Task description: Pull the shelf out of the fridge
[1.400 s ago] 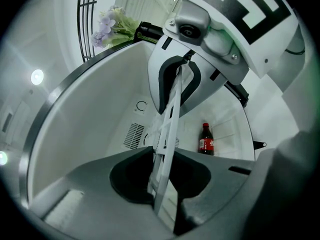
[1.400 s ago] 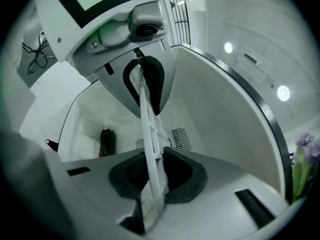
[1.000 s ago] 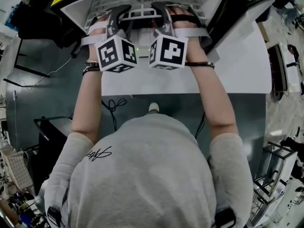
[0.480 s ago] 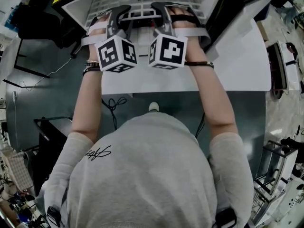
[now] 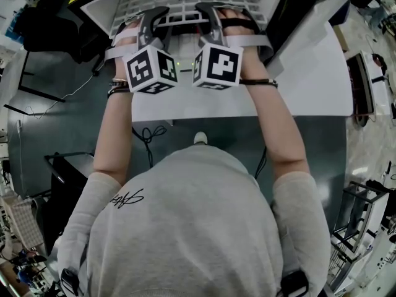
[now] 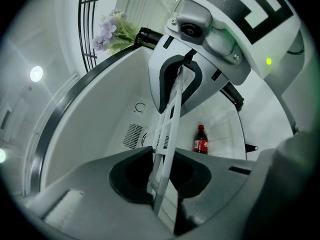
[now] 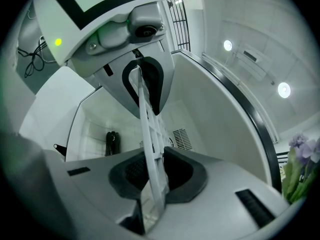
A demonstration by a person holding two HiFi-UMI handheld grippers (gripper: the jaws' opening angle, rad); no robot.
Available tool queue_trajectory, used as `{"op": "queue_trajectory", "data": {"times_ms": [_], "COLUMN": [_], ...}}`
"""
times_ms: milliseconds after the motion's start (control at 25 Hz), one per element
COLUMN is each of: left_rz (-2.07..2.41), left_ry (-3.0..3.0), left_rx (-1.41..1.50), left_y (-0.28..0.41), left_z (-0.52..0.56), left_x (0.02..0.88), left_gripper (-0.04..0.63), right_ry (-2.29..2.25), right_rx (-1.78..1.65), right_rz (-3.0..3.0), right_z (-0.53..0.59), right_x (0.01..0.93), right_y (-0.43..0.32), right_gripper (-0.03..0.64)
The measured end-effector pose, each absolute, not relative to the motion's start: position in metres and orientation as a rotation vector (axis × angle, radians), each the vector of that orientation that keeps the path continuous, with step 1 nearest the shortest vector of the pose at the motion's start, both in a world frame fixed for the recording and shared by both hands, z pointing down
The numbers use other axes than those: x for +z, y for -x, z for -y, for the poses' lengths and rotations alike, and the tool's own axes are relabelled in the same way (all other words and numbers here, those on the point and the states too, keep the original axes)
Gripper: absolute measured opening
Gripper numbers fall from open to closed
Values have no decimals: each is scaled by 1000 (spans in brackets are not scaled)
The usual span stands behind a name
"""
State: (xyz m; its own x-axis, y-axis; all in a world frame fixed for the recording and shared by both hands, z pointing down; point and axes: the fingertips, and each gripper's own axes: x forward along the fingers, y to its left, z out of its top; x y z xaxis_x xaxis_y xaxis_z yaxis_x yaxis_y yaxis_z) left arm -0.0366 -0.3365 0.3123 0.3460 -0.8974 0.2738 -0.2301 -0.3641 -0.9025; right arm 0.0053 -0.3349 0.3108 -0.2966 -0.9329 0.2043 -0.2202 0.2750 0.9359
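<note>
The white grid shelf lies in the open fridge at the top of the head view. My left gripper and right gripper sit side by side at its front edge. Seen edge-on in the left gripper view, the shelf runs between both jaws, and the left gripper is shut on it. The right gripper view shows the same: the shelf is clamped by the right gripper. The shelf's far part reaches into the fridge cavity.
A cola bottle stands in the fridge door rack, and a dark bottle shows in the right gripper view. The white fridge door hangs open to the right. Purple flowers sit on top of the fridge. Cables lie on the floor.
</note>
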Motion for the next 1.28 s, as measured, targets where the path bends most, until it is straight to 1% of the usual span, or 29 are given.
{"op": "queue_trajectory", "data": {"times_ms": [1280], "left_rz": [-993], "left_ry": [1816], "left_rx": [-1049], "left_y": [39], "left_z": [315], "left_x": [312], "left_gripper": [61], "right_ry": [-1063], "right_rx": [-1070], "right_rz": [1716], "right_z": [313], "right_x": [310], "right_y": [-3], "right_gripper": [54]}}
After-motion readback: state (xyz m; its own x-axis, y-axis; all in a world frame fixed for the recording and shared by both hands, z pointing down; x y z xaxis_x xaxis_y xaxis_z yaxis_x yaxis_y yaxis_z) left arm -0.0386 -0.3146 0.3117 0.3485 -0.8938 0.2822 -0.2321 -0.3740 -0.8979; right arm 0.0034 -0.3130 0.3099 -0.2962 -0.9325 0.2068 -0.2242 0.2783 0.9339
